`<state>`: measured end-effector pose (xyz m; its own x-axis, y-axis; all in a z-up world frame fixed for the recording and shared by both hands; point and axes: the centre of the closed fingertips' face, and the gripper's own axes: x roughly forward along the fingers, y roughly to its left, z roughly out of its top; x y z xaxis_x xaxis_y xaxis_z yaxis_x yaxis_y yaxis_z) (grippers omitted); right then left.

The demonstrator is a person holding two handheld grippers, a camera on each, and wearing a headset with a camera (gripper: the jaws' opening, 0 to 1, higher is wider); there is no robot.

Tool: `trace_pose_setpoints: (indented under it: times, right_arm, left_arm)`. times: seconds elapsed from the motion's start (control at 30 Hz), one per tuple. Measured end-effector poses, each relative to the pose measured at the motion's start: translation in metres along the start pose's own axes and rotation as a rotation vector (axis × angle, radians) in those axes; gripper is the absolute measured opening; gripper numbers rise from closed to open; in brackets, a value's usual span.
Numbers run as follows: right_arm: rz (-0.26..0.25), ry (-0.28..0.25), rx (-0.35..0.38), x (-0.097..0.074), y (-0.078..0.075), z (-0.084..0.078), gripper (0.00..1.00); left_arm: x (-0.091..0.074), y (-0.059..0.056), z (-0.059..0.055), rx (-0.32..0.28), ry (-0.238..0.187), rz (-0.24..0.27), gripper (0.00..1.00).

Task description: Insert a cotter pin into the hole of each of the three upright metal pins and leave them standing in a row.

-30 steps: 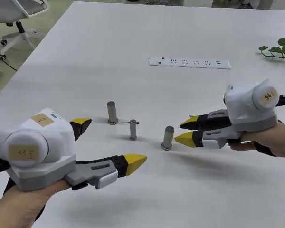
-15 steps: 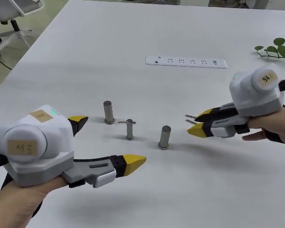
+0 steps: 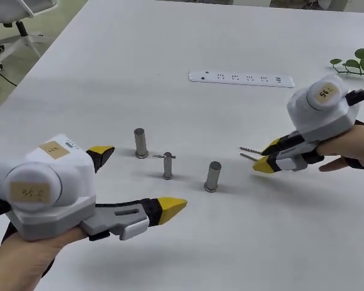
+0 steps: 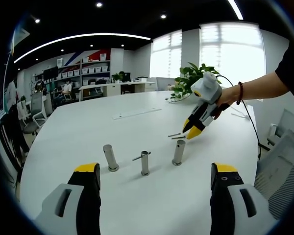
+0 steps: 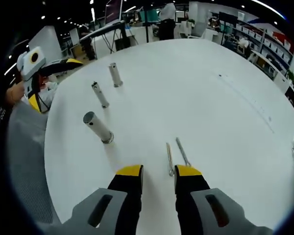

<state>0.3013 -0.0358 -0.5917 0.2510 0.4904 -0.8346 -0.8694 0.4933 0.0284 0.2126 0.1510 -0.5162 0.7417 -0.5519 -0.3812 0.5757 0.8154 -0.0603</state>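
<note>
Three upright metal pins stand in a slanted row on the white table: the left pin, the middle pin and the right pin. A cotter pin sits crosswise through the middle pin's top. The other two tops are bare. My right gripper hovers right of the right pin, shut on a second cotter pin, whose two legs stick out past the jaws toward the row. My left gripper is held open at the near left, with the row ahead between its jaws.
A white power strip lies farther back on the table. A green plant stands at the right edge, and an office chair is beyond the table's far left corner. Bare tabletop surrounds the pins.
My right gripper, open beside the right pin a second ago, has shut on a cotter pin and drawn back to the right and upward. The left gripper and the three pins stayed put.
</note>
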Motion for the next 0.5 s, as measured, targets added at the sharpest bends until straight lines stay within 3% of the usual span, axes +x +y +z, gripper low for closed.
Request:
trace_pose_setpoints:
  times: [0.5]
  right_arm:
    - [-0.029, 0.071, 0.030, 0.010, -0.016, -0.008, 0.11]
  left_arm:
    - [-0.002, 0.002, -0.003, -0.008, 0.003, 0.007, 0.86]
